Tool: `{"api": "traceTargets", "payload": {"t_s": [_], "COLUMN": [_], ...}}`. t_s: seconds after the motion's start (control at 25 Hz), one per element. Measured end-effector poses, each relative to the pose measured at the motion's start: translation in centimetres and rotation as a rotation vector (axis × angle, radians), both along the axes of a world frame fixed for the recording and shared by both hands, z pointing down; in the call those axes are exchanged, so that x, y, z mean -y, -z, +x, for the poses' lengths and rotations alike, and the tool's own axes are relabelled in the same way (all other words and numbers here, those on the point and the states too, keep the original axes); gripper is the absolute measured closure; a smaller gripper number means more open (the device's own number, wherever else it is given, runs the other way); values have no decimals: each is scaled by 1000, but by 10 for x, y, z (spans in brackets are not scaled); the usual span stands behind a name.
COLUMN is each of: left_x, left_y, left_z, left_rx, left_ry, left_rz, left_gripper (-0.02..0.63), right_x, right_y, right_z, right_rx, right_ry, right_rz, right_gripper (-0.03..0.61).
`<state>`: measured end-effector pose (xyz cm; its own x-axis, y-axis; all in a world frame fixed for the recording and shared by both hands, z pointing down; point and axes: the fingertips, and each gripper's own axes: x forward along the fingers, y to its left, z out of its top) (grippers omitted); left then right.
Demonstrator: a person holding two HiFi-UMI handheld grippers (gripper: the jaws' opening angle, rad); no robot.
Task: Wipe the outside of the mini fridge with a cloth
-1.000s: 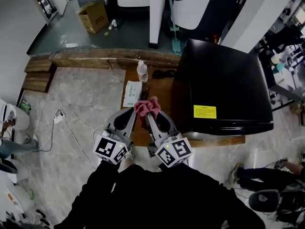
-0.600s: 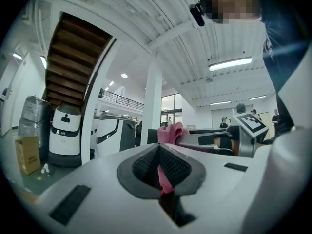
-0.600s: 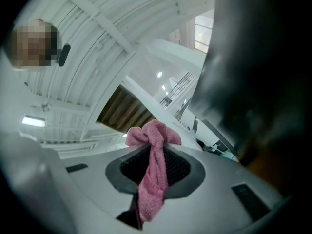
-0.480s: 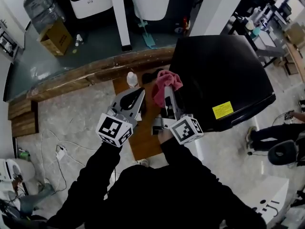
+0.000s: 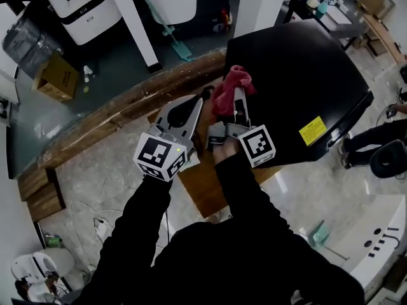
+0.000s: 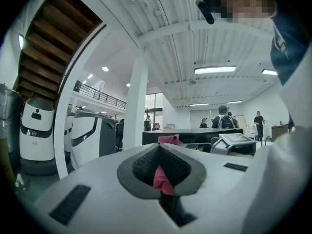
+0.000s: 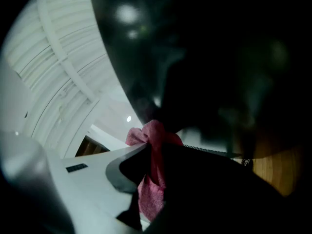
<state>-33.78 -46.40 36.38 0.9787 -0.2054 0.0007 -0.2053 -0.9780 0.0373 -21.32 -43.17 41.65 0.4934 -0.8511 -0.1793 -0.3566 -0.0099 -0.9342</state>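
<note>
The black mini fridge (image 5: 299, 75) stands on a wooden table (image 5: 210, 189), with a yellow label (image 5: 313, 130) on its near face. My right gripper (image 5: 238, 94) is shut on a pink cloth (image 5: 229, 84) and holds it against the fridge's upper left edge. In the right gripper view the cloth (image 7: 153, 130) bunches out past the jaws (image 7: 153, 145), close to the glossy dark fridge wall (image 7: 204, 57). My left gripper (image 5: 196, 103) hangs just left of the cloth, apart from it. Its jaws (image 6: 158, 147) are shut, with a pink sliver showing in the slit behind the tips.
A rough wooden ledge (image 5: 127, 107) runs behind the table. White machines (image 5: 82, 5) and a cardboard box (image 5: 57, 78) stand on the floor beyond it. A seated person (image 5: 381, 132) and a chair (image 5: 388, 157) are at the right, beside the fridge.
The right gripper has carried the cloth up from the table to the fridge's upper left edge. The left gripper, at the cloth a second ago, now stands apart from it.
</note>
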Motion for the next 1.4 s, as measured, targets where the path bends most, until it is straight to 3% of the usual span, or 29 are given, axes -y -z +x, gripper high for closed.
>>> {"api": "traceTargets", "payload": {"t_s": [0.2, 0.44, 0.6, 0.72, 0.96, 1.4], "left_x": [12, 19, 21, 23, 21, 21], "left_y": [-21, -49, -76, -100, -148, -252], "left_z": [5, 16, 26, 35, 54, 70], "left_rx": [35, 65, 91, 118, 167, 336], "left_ry": [-29, -64, -86, -101, -143, -144], "left_rz": [-11, -42, -69, -88, -114, -136], "left_gripper": [607, 607, 609, 607, 609, 607], "right_x": [6, 9, 10, 17, 20, 20], "right_y": [-14, -33, -57, -75, -144, -255], "right_z": [16, 20, 21, 22, 26, 28], "right_rx": [77, 68, 53, 51, 102, 222], "right_ry": [-74, -94, -97, -85, -87, -77], "right_rz": [60, 40, -27, -27, -129, -253], "right_gripper": [505, 505, 505, 505, 505, 503]}}
